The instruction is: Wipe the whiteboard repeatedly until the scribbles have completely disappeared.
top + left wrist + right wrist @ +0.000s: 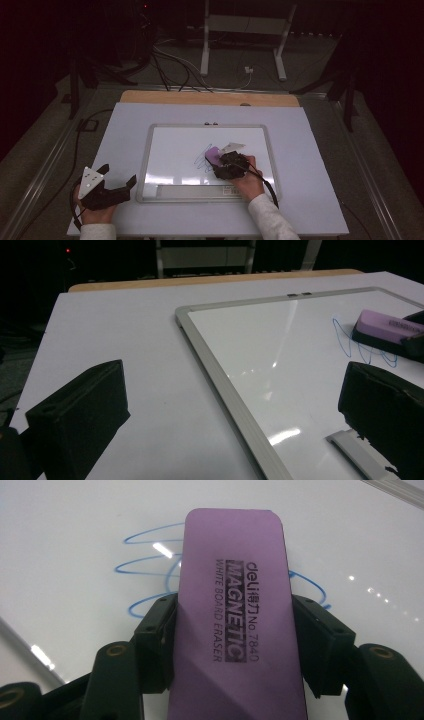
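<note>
Dim room, cables on the floor behind your white table (125, 150); your right gripper (235, 645) clamps the purple magnetic eraser (235, 605) over blue scribbles (145, 570) on the framed whiteboard (170, 160), left gripper (225, 410) gaping empty

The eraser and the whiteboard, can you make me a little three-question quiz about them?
1. True or false: the right gripper is shut on the purple eraser.
2. What colour is the scribble on the whiteboard? A red, B blue, C green.
3. Fill the gap: the left gripper rests on the white table, beside the whiteboard, with its jaws ____.

Key: 1 true, both jaws press the eraser's sides. 2 B, blue loops show beside and under the eraser. 3 open, with nothing between them.
</note>
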The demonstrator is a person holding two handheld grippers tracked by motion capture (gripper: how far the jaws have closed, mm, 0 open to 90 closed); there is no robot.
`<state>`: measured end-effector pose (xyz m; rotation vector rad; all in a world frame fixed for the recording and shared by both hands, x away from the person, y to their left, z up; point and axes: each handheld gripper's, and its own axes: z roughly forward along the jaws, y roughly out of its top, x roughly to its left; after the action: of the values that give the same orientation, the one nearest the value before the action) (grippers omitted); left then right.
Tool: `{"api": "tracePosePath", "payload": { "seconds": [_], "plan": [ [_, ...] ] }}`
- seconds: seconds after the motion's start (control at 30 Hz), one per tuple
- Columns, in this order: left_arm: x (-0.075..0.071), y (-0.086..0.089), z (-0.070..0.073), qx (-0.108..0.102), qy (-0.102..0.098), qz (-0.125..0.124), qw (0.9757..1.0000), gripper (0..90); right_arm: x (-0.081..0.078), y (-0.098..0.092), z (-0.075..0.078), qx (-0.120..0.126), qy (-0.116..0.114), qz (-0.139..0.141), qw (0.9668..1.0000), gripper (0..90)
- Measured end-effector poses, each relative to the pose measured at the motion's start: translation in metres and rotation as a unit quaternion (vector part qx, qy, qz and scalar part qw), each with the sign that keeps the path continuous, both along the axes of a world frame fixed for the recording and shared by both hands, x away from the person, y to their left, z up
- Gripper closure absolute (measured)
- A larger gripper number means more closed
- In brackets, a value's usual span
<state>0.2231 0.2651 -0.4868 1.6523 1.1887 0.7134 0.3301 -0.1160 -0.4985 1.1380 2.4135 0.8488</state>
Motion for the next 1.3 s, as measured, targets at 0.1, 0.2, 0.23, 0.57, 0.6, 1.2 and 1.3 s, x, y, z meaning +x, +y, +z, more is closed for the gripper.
{"api": "tracePosePath", "payload": {
  "seconds": [0.1, 0.2, 0.23, 0.57, 0.6, 1.2, 1.3],
  "plan": [
    [0.000, 0.000, 0.000, 0.000, -0.001, 0.000, 1.0000, 0.5, 0.003, -0.003, 0.000, 0.006, 0.008, 0.001, 1.0000, 40.7],
    [-0.001, 0.000, 0.000, 0.000, -0.001, 0.000, 1.0000, 0.6, 0.011, -0.011, 0.000, 0.004, 0.009, -0.031, 0.9995, 40.7],
    [-0.001, 0.001, 0.000, 0.000, -0.001, 0.001, 1.0000, 0.6, 0.015, -0.017, 0.000, 0.004, 0.010, -0.045, 0.9989, 40.7],
    [-0.001, 0.000, 0.000, 0.002, -0.001, 0.000, 1.0000, 0.5, 0.015, -0.017, 0.000, 0.003, 0.011, -0.068, 0.9976, 40.7],
    [-0.001, 0.000, 0.000, 0.002, -0.001, 0.000, 1.0000, 0.5, 0.013, -0.014, 0.000, 0.003, 0.012, -0.060, 0.9981, 40.7],
    [-0.001, 0.001, 0.000, 0.000, -0.001, 0.001, 1.0000, 0.6, 0.023, -0.017, 0.002, -0.007, 0.015, -0.071, 0.9973, 40.7],
    [-0.001, 0.001, 0.000, 0.000, -0.001, 0.001, 1.0000, 0.6, 0.027, -0.025, 0.002, -0.003, 0.019, -0.094, 0.9954, 40.7]
  ]
}}
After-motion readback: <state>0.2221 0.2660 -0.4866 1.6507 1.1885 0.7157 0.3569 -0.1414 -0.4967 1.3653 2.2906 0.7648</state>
